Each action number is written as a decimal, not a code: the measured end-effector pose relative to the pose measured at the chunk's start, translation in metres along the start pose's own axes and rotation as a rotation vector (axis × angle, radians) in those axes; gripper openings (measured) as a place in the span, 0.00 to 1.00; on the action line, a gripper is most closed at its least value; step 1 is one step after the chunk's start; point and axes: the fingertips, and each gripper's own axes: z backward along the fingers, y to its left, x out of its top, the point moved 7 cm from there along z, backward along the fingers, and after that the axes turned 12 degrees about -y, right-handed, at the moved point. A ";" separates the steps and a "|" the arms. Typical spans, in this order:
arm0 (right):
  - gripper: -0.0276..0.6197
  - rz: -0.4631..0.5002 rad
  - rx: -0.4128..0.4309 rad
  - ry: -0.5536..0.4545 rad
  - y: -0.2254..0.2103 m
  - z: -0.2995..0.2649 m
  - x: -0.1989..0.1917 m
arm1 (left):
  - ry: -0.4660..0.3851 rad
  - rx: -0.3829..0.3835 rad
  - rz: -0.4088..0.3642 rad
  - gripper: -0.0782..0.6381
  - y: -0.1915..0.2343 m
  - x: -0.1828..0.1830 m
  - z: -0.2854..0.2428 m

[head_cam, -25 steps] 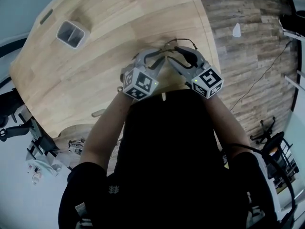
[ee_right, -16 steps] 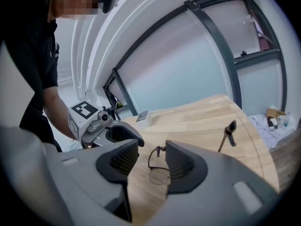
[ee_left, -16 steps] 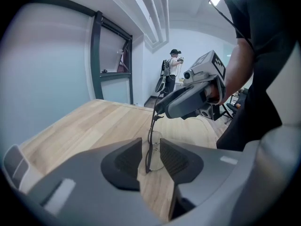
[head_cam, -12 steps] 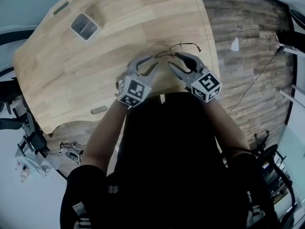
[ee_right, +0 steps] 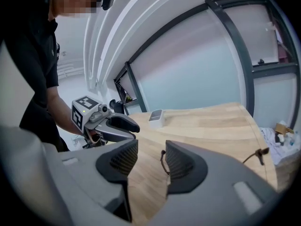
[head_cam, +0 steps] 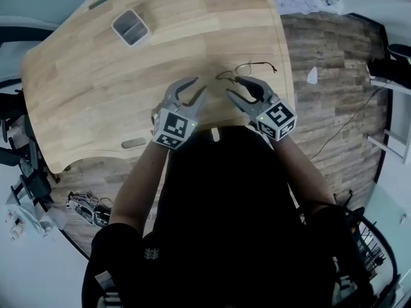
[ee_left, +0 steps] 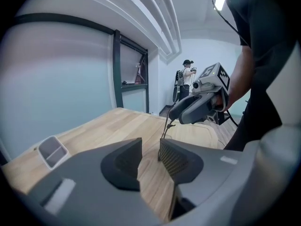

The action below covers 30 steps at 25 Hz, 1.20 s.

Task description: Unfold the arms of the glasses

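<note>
Thin wire-framed glasses (head_cam: 252,69) are near the right edge of the wooden table (head_cam: 96,88), at the tips of my right gripper (head_cam: 232,88). In the right gripper view a thin dark wire of the glasses (ee_right: 163,161) lies against the right-hand pad. The other pad stands clear of it, so the jaws are apart. One arm tip (ee_right: 256,153) sticks out far to the right. In the left gripper view the wire (ee_left: 165,126) runs down from the right gripper (ee_left: 171,119). My left gripper (head_cam: 191,90) is to the left of the glasses, open (ee_left: 149,157) and empty.
A small grey two-compartment bin (head_cam: 130,27) stands at the table's far left, also seen as the bin (ee_right: 156,117). The table's right edge drops to a plank floor (head_cam: 334,56) with a cable. A person (ee_left: 188,76) stands far off across the room.
My left gripper has drawn away to the left from the glasses and no longer touches them. Both hands have risen. The glasses stay at the right gripper's tips.
</note>
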 end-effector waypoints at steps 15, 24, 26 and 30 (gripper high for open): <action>0.31 0.058 0.117 0.024 0.041 -0.033 0.012 | -0.052 0.106 0.047 0.28 0.012 -0.003 0.045; 0.31 0.194 -0.089 -0.131 -0.001 0.018 0.075 | -0.238 0.259 0.148 0.21 0.033 0.043 0.057; 0.31 0.200 -0.165 -0.158 -0.015 0.037 0.084 | -0.284 0.281 0.120 0.18 0.035 0.062 0.058; 0.25 0.195 -0.255 -0.200 -0.028 0.064 0.090 | -0.330 0.294 0.081 0.12 0.035 0.084 0.055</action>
